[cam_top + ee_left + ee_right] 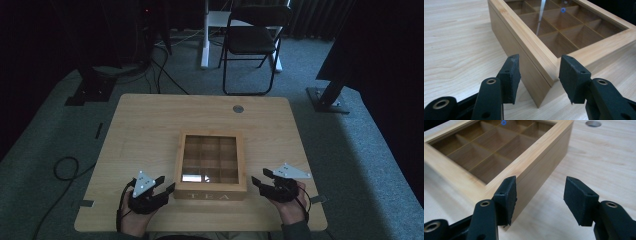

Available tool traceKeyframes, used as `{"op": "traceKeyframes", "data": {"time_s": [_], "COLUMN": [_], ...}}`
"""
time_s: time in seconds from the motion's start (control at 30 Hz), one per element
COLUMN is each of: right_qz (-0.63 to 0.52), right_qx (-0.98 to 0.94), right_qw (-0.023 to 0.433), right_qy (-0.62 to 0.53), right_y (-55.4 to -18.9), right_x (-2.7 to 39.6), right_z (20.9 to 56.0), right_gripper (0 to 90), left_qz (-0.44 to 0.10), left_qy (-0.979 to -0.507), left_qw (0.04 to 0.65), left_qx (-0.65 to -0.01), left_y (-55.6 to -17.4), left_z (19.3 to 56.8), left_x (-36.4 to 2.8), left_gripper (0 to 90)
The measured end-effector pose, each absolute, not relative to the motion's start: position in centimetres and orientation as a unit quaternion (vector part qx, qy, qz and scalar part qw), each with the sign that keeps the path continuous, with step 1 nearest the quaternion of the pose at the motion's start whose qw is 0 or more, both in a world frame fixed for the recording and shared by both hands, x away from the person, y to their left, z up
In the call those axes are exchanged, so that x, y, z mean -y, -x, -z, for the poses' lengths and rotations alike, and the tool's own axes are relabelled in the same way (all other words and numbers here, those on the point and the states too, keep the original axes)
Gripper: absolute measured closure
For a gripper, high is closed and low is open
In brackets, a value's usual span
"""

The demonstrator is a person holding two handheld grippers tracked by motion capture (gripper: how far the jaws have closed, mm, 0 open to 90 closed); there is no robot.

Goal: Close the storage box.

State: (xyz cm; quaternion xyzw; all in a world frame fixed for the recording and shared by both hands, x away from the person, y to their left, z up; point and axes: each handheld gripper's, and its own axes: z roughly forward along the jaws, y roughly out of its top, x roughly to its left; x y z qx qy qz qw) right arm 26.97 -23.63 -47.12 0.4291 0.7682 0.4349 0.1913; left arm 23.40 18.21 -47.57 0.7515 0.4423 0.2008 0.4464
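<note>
A wooden tea box (210,196) marked TEA, with a glass lid over a grid of compartments, lies shut near the table's front middle. My left gripper (166,184) sits at the box's front left corner, held by a hand. In the left gripper view the box (524,35) has that corner between the open jaws of the left gripper (539,62), and the pads stand clear of the wood. My right gripper (259,177) is just off the front right corner. In the right gripper view the right gripper (541,182) is open, its left pad close beside the box (534,152) corner, with bare table between the jaws.
The light wooden table (150,125) has a round cable hole (238,108) at the back. Beyond the table stand a black folding chair (252,40) and dark stands on a grey carpet. A cable loop (65,167) lies on the floor at the left.
</note>
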Motion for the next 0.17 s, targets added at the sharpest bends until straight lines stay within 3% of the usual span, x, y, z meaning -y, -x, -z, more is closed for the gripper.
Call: {"op": "traceKeyframes", "data": {"time_s": [0.17], "right_qz": [-0.420], "right_qx": [-0.766], "right_qw": [0.206], "right_qy": [-0.440], "right_y": [-28.9], "right_x": [24.0], "right_z": [47.2], "right_gripper": [42.9], "left_qz": [-0.205], "left_qy": [-0.745], "left_qw": [0.447], "left_qx": [-0.450], "left_y": [-23.7], "left_z": [47.4], "left_x": [-18.8], "left_gripper": [51.3]}}
